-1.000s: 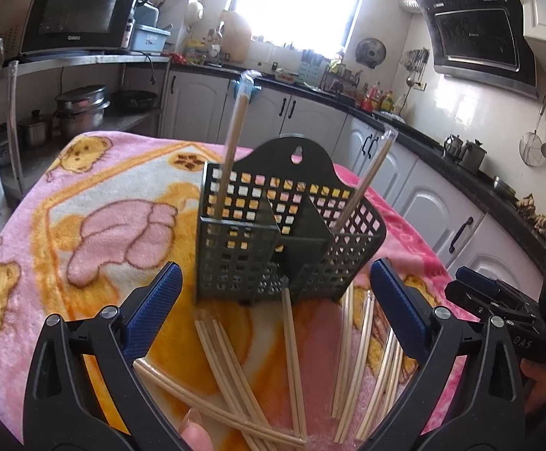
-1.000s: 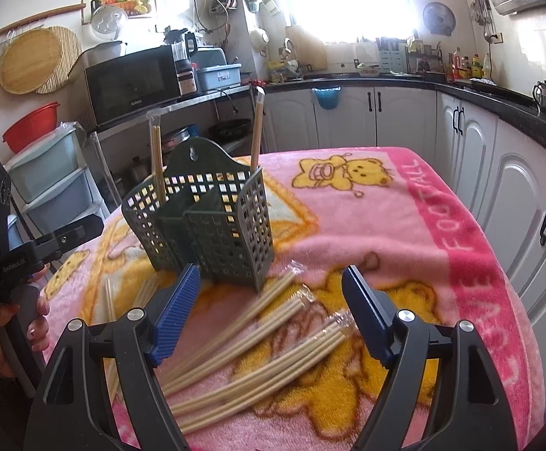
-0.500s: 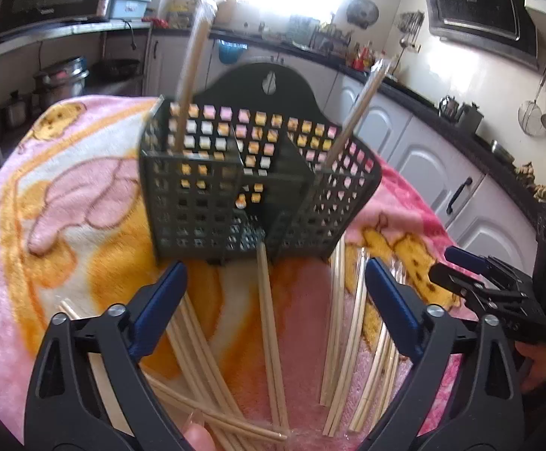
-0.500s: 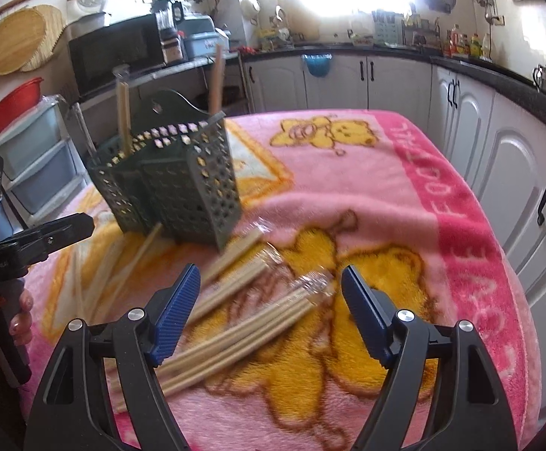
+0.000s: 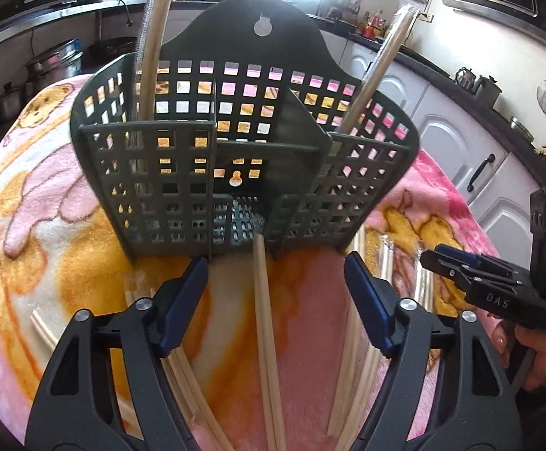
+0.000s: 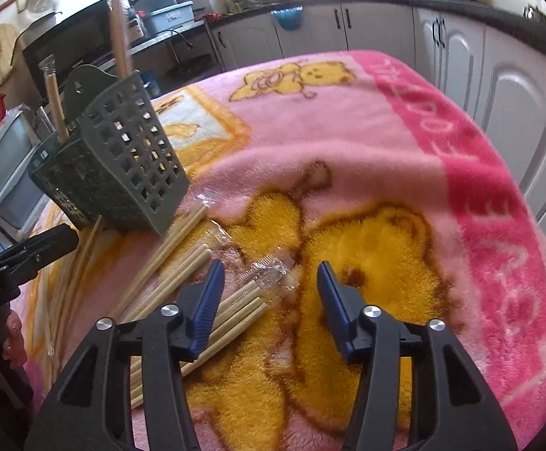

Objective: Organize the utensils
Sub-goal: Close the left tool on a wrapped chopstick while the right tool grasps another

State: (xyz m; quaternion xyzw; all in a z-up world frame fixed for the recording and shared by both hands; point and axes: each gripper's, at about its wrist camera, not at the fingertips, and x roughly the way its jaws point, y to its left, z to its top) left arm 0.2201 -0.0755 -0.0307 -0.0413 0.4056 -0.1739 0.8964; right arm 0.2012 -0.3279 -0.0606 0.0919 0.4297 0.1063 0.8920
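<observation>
On a pink blanket [image 6: 404, 120], white kitchen cabinets [image 6: 498, 86] stand behind.

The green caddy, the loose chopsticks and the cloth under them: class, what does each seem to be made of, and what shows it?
Caddy: probably moulded plastic, matt grey-green, with an even square grid and a hanging hole.
Chopsticks: likely bamboo or light wood, pale and unvarnished; some sit in clear crinkled wrappers, apparently thin plastic film.
Cloth: fleece-like blanket, fuzzy pile, printed bears.
</observation>
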